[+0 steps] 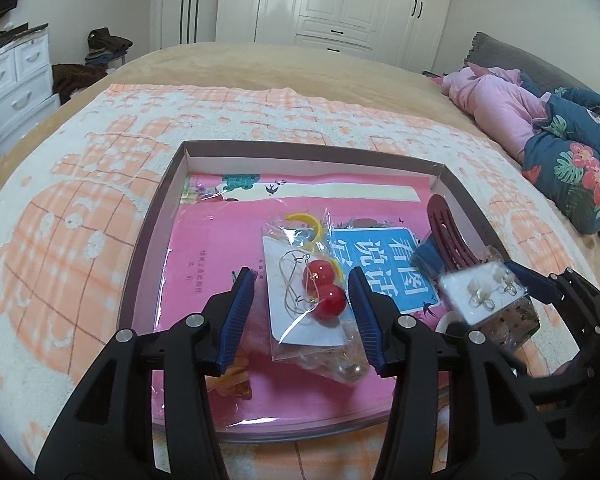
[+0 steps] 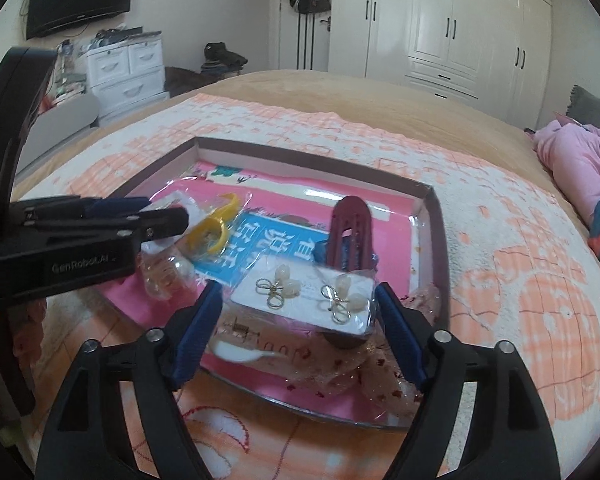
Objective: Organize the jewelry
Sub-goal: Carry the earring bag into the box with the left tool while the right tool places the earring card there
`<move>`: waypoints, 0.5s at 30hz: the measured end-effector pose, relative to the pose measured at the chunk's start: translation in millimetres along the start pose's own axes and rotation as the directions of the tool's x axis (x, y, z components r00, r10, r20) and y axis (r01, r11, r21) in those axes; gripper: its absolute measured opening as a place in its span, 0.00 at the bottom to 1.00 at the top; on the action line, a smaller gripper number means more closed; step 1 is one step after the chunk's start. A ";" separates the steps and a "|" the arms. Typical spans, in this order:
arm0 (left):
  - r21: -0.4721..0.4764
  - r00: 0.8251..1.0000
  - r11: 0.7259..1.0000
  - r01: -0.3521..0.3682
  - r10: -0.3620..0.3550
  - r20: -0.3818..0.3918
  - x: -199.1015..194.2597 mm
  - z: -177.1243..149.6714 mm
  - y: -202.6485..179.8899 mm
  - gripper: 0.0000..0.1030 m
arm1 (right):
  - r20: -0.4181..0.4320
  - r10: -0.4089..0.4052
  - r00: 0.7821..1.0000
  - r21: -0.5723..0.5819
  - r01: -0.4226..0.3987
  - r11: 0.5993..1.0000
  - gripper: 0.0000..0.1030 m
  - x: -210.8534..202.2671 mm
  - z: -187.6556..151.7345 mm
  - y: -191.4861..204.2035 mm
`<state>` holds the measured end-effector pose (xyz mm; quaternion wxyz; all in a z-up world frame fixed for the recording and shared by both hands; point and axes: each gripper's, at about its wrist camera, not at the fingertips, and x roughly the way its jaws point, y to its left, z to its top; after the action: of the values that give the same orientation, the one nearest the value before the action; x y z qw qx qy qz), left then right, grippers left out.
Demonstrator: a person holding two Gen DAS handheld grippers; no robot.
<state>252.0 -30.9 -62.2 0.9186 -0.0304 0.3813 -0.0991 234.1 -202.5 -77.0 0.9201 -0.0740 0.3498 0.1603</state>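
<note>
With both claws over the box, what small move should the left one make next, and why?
Probably close the left claw gently. Its jaws stand open on either side of the packet of red ball earrings, which lies in the box, and the packet's edges already look near both pads. The right claw is open around the white flower earring packet, so each side has its own item.

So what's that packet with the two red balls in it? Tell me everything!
The packet is a clear, crinkly plastic bag holding a white card. On the card sit two shiny round red balls, side by side, with thin gold wire loops beside them; they look like earrings. It lies flat, a bit tilted, in the box, on a pink book cover and over a yellow ring. The left gripper is open, one blue finger on each side; whether they touch the bag is unclear.
</note>
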 end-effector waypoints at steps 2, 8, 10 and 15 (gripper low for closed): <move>0.001 1.000 1.000 0.000 0.000 -0.001 0.1 0.1 -0.2 0.43 | -0.004 0.011 1.000 0.004 -0.011 1.000 0.77 -1.3 -0.5 1.1; 0.004 1.000 1.000 0.008 -0.008 0.009 -5.5 0.6 -3.1 0.51 | 0.000 0.023 1.000 0.030 -0.023 0.999 0.82 -10.4 -3.0 -1.8; 0.004 1.000 1.000 0.009 -0.009 0.010 -6.7 1.4 -4.3 0.52 | 0.003 0.021 1.000 0.041 -0.021 0.999 0.82 -14.4 -4.2 -3.7; 0.007 1.000 1.000 0.013 -0.013 0.014 -11.1 3.0 -7.5 0.57 | 0.015 0.017 1.000 0.074 -0.018 0.997 0.85 -24.5 -5.9 -10.7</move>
<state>245.3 -36.0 -51.4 0.9206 -0.0303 0.3745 -0.1063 216.9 -220.0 -64.7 0.9232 -0.0354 0.3495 0.1558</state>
